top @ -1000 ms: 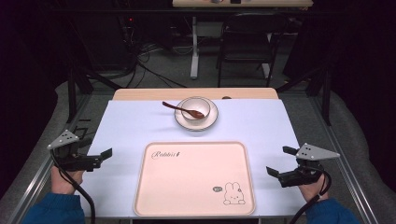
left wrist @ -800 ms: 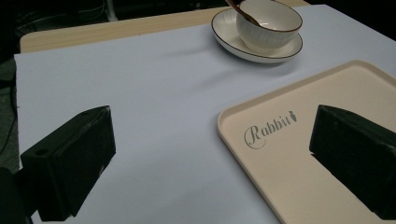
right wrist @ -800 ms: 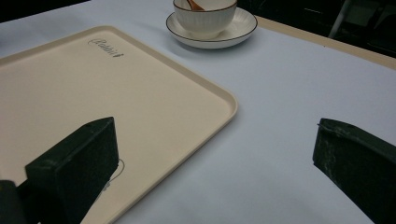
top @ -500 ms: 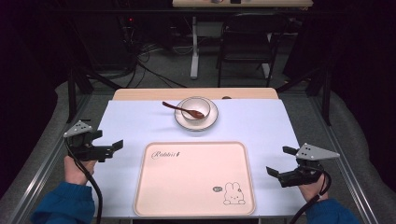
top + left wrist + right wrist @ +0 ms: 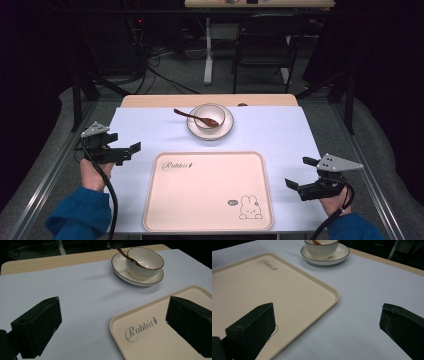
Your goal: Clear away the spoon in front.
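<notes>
The left claw (image 5: 131, 150), jaws spread and empty, sits left of centre, aimed at the bowl (image 5: 209, 117) on its saucer (image 5: 226, 129) at upper centre; nothing is yet on the tray (image 5: 210, 192).

Both tools are chunky black things with blocky matte jaws. The left tool (image 5: 120, 152) at the middle left and the right tool (image 5: 302, 182) at the lower right each carry a grey three-cornered plate and trail a black cable. Blue sleeves cover both forearms along the bottom edge.
</notes>
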`<act>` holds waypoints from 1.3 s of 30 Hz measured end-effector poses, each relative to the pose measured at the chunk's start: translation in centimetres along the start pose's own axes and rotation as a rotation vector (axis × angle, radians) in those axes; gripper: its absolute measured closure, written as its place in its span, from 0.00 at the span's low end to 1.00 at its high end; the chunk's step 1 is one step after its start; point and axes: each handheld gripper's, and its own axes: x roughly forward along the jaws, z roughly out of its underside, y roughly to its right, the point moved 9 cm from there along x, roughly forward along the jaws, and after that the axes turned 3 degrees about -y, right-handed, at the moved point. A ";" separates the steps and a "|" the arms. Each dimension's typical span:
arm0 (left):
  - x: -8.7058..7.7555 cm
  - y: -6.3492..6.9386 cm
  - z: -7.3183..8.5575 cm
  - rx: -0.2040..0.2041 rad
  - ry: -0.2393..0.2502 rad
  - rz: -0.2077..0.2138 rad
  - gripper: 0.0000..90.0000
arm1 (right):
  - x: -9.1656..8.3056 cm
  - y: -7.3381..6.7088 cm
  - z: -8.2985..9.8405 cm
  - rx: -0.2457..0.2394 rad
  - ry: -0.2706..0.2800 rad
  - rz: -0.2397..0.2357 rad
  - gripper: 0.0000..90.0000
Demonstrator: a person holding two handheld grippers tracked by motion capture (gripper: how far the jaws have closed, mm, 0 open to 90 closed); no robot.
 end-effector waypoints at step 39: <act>7.7 3.2 -4.4 -0.040 0.032 -0.030 0.02 | 0.1 0.0 0.1 0.001 -0.009 -0.002 0.00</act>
